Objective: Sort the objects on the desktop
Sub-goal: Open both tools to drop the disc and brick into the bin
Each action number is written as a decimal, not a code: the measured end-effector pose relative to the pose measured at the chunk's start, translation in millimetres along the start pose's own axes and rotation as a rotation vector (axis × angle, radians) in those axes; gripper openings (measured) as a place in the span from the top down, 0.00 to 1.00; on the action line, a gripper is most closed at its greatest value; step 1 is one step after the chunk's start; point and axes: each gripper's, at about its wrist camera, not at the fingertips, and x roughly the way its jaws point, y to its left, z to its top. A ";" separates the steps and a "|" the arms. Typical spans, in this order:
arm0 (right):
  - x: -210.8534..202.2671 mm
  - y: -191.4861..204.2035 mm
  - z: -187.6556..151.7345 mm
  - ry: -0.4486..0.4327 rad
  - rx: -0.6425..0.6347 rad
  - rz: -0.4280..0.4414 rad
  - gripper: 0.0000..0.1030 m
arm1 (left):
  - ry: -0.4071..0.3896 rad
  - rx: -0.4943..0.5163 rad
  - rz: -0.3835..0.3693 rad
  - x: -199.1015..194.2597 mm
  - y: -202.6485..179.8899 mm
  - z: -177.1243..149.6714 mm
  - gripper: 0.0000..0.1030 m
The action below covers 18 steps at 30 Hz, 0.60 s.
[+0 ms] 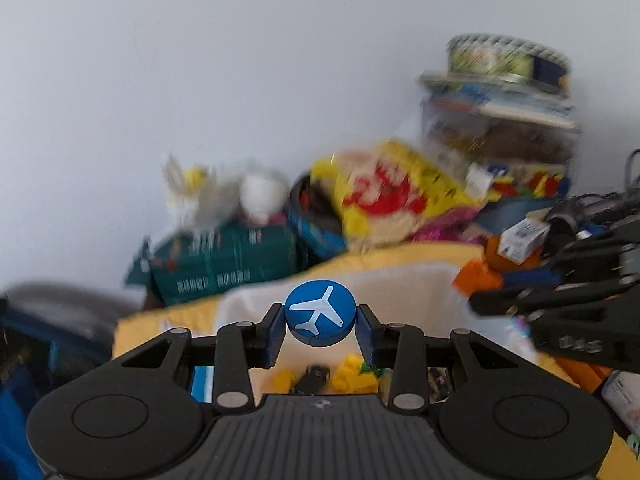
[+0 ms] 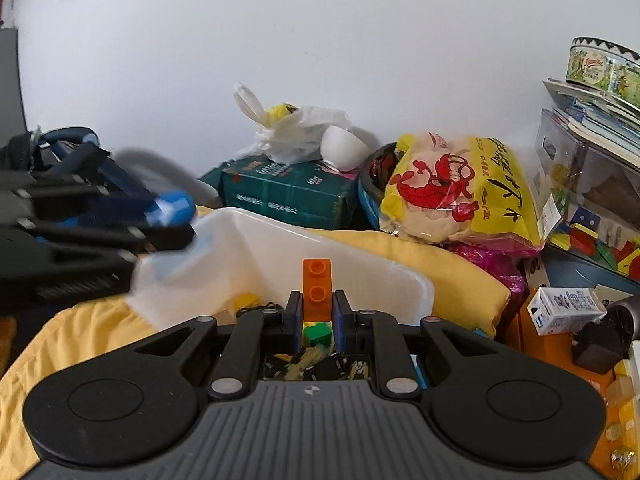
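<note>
Left gripper (image 1: 321, 330) half open, pads clamping a blue disc (image 1: 320, 313) (white aeroplane emblem) above the white bin (image 2: 256, 248). Right gripper (image 2: 317, 316) nearly closed, pinching an upright orange brick (image 2: 317, 289) over the same bin on the yellow cloth (image 2: 452, 268).

Against the white wall (image 2: 360, 20), a dark green box (image 2: 288, 194) carries a knotted white plastic bag (image 2: 296, 132) and a tilted white bowl (image 2: 342, 148). Just right of them leans a yellow snack bag (image 2: 460, 188) printed with a red shrimp. At far right, a round illustrated tin (image 2: 604, 68) tops stacked books (image 2: 592, 116). A small milk carton (image 2: 566, 308) lies lower right
</note>
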 end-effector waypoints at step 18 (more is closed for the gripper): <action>1.0 8.3 -6.7 0.030 -0.065 0.016 0.64 | 0.002 -0.009 0.033 -31.0 0.0 -13.4 0.32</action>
